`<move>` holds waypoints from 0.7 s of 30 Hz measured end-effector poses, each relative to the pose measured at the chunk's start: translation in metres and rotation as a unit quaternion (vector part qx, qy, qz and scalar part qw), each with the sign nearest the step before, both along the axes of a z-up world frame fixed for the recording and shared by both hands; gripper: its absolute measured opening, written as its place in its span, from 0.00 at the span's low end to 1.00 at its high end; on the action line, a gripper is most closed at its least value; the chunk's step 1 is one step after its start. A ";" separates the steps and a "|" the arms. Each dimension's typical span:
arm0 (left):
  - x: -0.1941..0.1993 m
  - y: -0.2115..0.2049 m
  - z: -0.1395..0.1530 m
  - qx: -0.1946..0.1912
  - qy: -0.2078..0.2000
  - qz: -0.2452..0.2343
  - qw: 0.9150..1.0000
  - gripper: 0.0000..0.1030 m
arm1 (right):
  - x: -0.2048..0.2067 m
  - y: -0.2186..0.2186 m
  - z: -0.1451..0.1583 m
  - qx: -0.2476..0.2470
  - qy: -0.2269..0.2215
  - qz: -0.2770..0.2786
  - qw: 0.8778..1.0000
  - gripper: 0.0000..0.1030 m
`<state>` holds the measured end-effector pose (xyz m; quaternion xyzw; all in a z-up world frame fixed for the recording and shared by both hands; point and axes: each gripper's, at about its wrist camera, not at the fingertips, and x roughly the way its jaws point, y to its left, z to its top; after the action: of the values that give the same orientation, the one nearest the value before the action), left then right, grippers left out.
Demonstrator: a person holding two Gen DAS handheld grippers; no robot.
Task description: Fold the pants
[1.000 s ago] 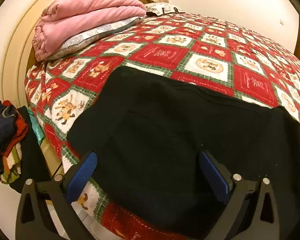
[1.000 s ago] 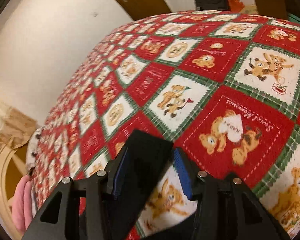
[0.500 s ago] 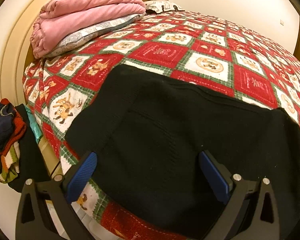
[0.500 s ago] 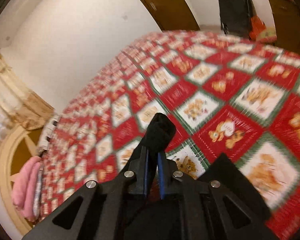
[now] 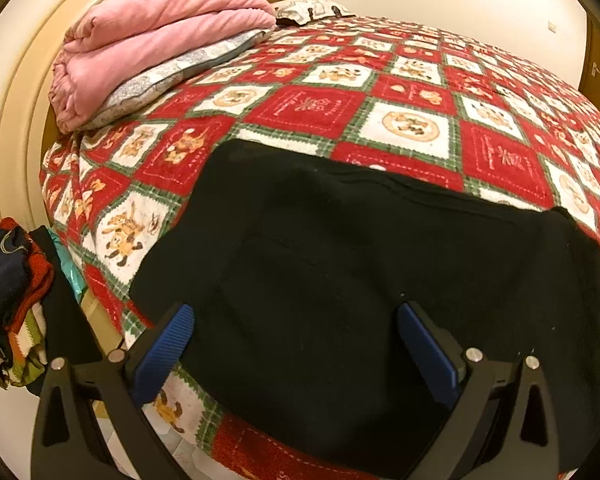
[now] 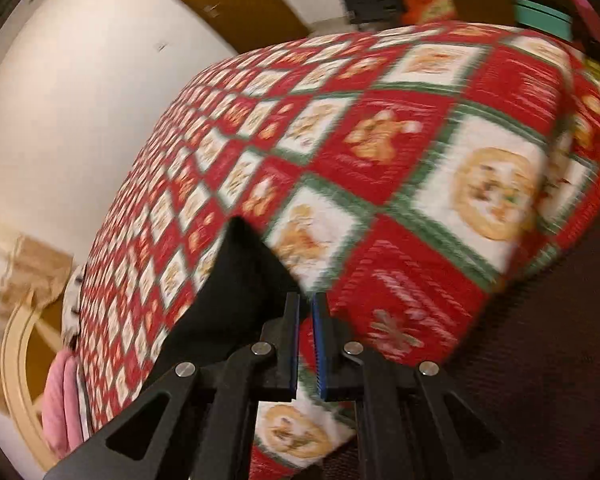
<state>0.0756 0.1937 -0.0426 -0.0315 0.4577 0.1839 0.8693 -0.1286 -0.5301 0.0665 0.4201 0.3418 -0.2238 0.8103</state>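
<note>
One black pants (image 6: 236, 280) corner just left of right gripper (image 6: 305, 308)

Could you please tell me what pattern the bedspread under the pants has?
The bedspread has red and white squares with teddy bears, clearest in the left wrist view.

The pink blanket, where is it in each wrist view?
Left wrist: the folded pink blanket sits upper left, on a grey patterned pillow by the headboard.
Right wrist: its pink edge shows at the lower left, blurred.
Shared landmark: the red checked quilt.
</note>
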 end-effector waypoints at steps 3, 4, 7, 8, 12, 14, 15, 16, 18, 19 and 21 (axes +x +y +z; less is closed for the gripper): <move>0.000 -0.002 0.001 0.007 0.003 0.002 1.000 1.00 | 0.002 0.007 0.018 -0.024 -0.046 0.019 0.998 0.07; 0.000 -0.003 0.002 0.010 0.004 0.002 1.000 1.00 | 0.004 0.015 0.025 -0.020 -0.082 0.043 0.996 0.08; -0.006 -0.005 0.012 0.005 -0.013 0.000 1.000 1.00 | 0.011 0.046 0.021 0.013 -0.135 0.098 0.986 0.74; -0.009 -0.006 0.017 -0.001 -0.022 -0.003 1.000 1.00 | 0.015 0.060 0.014 0.031 -0.147 0.117 0.982 0.89; -0.026 -0.034 0.046 -0.020 -0.075 -0.069 0.995 1.00 | 0.033 0.100 -0.009 0.064 -0.151 0.166 0.972 0.89; -0.031 -0.062 0.052 -0.028 -0.078 -0.127 0.988 1.00 | 0.043 0.123 -0.020 0.063 -0.129 0.191 0.971 0.83; -0.034 -0.076 0.053 -0.034 -0.080 -0.152 0.985 1.00 | 0.049 0.133 -0.027 0.081 -0.129 0.214 0.965 0.78; -0.036 -0.086 0.054 -0.039 -0.081 -0.170 0.981 1.00 | 0.055 0.144 -0.035 0.106 -0.128 0.237 0.957 0.71; -0.041 -0.114 0.050 -0.058 -0.078 -0.212 0.972 1.00 | 0.066 0.165 -0.053 0.145 -0.118 0.264 0.946 0.61; -0.042 -0.123 0.049 -0.062 -0.074 -0.227 0.969 1.00 | 0.071 0.177 -0.063 0.159 -0.112 0.276 0.941 0.57; -0.043 -0.145 0.042 -0.056 -0.062 -0.257 0.963 1.00 | 0.077 0.190 -0.082 0.177 -0.089 0.281 0.939 0.55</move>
<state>0.0322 0.0484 -0.0011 0.0269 0.4057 -0.0741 0.9106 -0.0516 -0.3397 -0.0156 0.4622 0.4064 0.1155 0.7797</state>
